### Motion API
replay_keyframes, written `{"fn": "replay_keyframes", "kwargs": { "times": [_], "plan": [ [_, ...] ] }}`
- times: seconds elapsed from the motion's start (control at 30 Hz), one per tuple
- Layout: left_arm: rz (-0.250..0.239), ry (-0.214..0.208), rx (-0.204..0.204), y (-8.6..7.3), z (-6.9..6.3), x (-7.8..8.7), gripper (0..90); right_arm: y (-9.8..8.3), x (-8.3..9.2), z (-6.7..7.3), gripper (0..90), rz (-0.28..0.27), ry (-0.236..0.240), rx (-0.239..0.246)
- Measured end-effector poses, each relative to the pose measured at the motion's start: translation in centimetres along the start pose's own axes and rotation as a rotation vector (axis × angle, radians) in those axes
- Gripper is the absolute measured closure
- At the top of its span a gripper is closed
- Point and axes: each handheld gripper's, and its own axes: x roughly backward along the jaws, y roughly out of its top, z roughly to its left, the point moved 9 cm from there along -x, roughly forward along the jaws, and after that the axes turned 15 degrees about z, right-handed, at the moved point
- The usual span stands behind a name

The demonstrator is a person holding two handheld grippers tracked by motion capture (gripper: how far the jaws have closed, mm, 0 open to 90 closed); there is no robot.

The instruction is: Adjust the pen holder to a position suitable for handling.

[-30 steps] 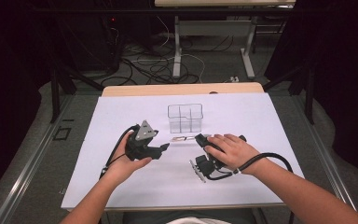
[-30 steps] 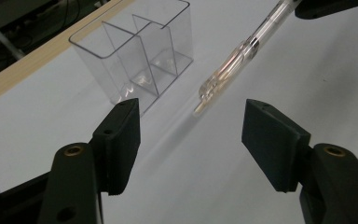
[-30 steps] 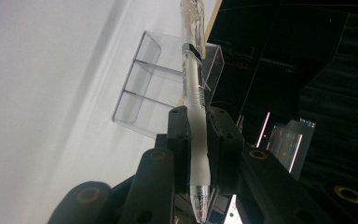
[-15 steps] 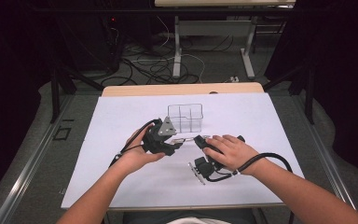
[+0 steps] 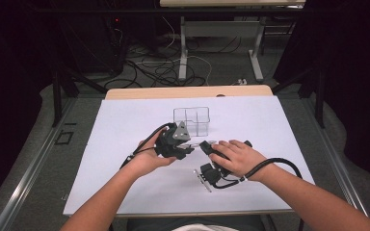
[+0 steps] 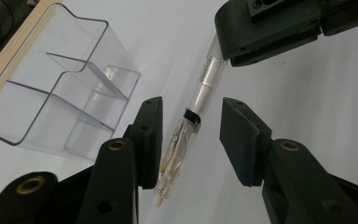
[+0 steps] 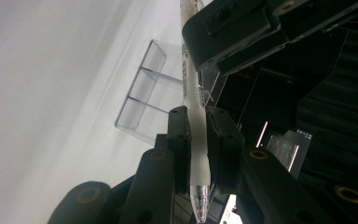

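- One white sheet (image 5: 125, 144) covers nearly the whole table (image 5: 139, 92), whose wooden far edge shows beyond it; cables and a second table's legs lie on the floor farther off.
- One clear plastic organizer (image 5: 191, 120) stands on the sheet at mid-table, far of both hands. Its walls split it into compartments, and every one I can see through is bare.
- Two grippers meet just near of that organizer. The left gripper (image 5: 185, 146) comes in from the left, the right gripper (image 5: 207, 147) from the right, tips almost facing.
- The right gripper is clenched on a clear pen (image 6: 186, 135): in the right gripper view both pads press the frosted grip section (image 7: 198, 135).
- The left gripper's jaws have just been closing, with the pen's free end between them. In the left gripper view there is a gap on the right side, so the pen is not yet pinched; at the left pad I cannot tell whether it touches.
- The pen is lifted off the sheet, its long axis running roughly left to right between the grippers.
- A small slim object (image 5: 202, 180) lies on the sheet near the right wrist, too small to identify.
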Motion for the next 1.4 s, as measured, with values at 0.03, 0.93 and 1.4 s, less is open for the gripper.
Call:
{"fn": "replay_keyframes", "kwargs": {
  "times": [0.03, 0.93, 1.4],
  "plan": [
    [0.005, 0.000, -0.002, 0.1, -0.1, -0.1, 60.1, 0.0, 0.0, 0.1, 79.9, -0.003, 0.003, -0.003],
    [0.026, 0.014, -0.069, 0.7, -0.7, -1.5, 66.8, 1.1, 0.0, -0.2, 79.9, -0.024, 0.008, -0.010],
    [0.025, 0.036, -0.084, 0.8, -0.7, -1.8, 74.9, 1.2, -0.1, -0.1, 79.7, -0.030, 0.003, -0.008]
  ]
}}
